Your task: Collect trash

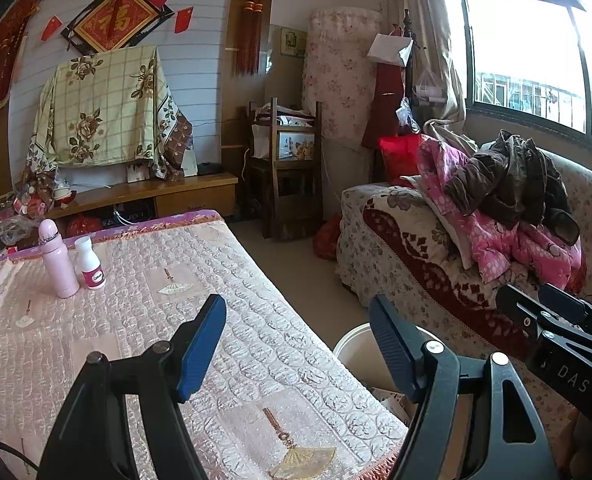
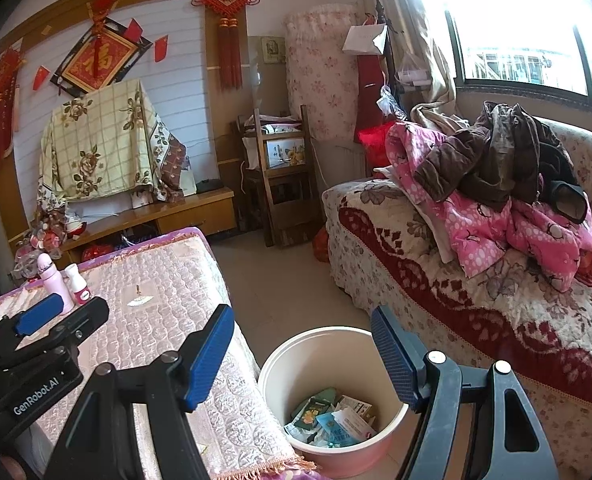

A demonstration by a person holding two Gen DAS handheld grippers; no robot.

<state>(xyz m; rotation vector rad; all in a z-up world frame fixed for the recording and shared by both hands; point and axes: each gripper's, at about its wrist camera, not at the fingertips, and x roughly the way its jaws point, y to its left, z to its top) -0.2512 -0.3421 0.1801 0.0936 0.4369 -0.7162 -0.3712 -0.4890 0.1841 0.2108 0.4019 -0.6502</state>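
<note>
In the left wrist view, the left gripper (image 1: 298, 344) reaches in from the bottom edge, angled slightly downward over the near corner of the quilted table (image 1: 144, 320), its blue fingers (image 1: 200, 344) standing apart with nothing between them. The right gripper (image 1: 556, 320) enters at the lower right, cut off by the frame, so its jaws are hard to read there. The white bucket (image 1: 354, 344) sits low and centre-right, mostly hidden behind the right-hand finger; its contents barely show. A pink bottle (image 1: 58, 260) and a small white bottle (image 1: 90, 264) stand upright, just beside each other, at the left of the table. In the right wrist view, the right gripper (image 2: 302, 350) points down toward the bucket (image 2: 280, 364) on the floor between table and sofa (image 2: 476, 300), fingers spread and empty. Packets and wrappers (image 2: 336, 420) lie in the bucket's bottom. The left gripper (image 2: 56, 316) shows at the lower left, partly covering the pink bottle (image 2: 54, 280).
</note>
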